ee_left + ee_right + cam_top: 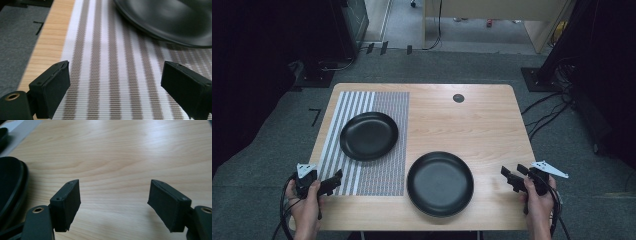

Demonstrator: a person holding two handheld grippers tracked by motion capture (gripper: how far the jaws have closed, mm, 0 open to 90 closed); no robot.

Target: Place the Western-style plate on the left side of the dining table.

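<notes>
A light wooden table stands on grey carpet in a dark room, and I take the table as the landmark. On its left part lies a striped placemat, with wide stripes on its left half and a very fine pattern on its right half. One black plate rests on this mat, toward the far side. A second black plate sits on the bare wood near the front edge, just right of the mat. A small dark round cap is in the tabletop near the back edge. Cables lie on the carpet to the right of the table. The left gripper hovers over the front left corner with jaws wide apart, holding nothing. The right gripper hovers at the front right edge, jaws also apart and empty.
</notes>
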